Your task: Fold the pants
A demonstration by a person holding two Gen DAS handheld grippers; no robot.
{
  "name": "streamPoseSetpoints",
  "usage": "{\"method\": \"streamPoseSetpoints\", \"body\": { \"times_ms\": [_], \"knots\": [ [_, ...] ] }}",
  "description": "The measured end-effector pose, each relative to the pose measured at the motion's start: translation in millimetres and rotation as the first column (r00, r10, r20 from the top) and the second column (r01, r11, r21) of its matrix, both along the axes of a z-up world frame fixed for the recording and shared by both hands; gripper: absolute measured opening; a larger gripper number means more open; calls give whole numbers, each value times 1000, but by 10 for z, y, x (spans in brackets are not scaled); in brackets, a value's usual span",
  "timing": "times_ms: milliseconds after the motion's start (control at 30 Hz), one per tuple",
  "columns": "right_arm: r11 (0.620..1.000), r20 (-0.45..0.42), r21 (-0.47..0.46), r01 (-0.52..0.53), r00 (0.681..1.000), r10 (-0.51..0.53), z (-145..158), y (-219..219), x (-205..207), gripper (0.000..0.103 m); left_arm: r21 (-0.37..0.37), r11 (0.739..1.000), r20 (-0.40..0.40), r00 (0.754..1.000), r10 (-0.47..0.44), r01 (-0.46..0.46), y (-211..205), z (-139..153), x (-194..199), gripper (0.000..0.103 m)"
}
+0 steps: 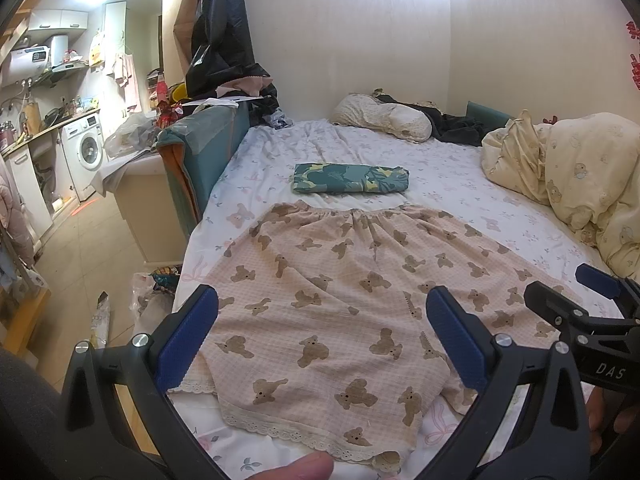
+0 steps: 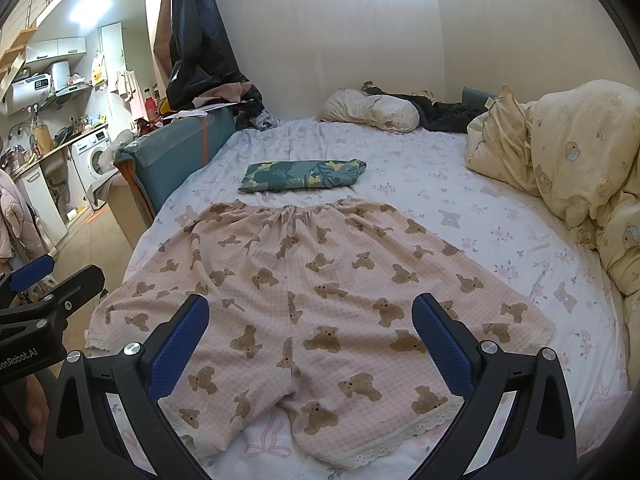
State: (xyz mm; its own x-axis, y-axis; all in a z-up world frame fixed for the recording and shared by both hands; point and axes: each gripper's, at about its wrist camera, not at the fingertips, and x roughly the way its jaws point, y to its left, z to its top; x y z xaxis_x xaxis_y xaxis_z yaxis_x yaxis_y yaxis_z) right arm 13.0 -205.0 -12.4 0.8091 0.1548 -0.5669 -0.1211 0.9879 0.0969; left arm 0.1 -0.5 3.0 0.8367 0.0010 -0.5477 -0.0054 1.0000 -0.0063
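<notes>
While the bed [image 2: 440, 168] carries the bear-print pants [image 2: 312, 300] spread flat and unfolded below a folded green cloth [image 2: 300, 176], no fold looks started; left gripper [image 1: 320, 336] and right gripper [image 2: 310, 344] hover above, jaws apart, empty.

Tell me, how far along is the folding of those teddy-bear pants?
Barely begun. Done: the pink bear-print pants lie spread flat on the bed, waistband far, lace hems near; a green garment beyond already sits folded. In hand: nothing; the left gripper and right gripper hover with jaws open. Left: every fold.
</notes>
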Motion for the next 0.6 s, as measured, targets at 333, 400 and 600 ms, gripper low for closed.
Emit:
{"method": "streamPoseSetpoints", "body": {
  "times_ms": [333,400,600],
  "knots": [
    [1000,-3,4,1,1000,-1,-4,-3,-1,103,0,1000,0,1000,0,0,-1,-2,2,102],
    [1000,-2,3,2,1000,-2,-3,-3,-6,103,2,1000,0,1000,-1,1,0,-1,2,102],
    [1000,-2,3,0,1000,0,1,-7,-5,103,1,1000,1,1000,-1,1,1,-1,6,102]
  ]
}}
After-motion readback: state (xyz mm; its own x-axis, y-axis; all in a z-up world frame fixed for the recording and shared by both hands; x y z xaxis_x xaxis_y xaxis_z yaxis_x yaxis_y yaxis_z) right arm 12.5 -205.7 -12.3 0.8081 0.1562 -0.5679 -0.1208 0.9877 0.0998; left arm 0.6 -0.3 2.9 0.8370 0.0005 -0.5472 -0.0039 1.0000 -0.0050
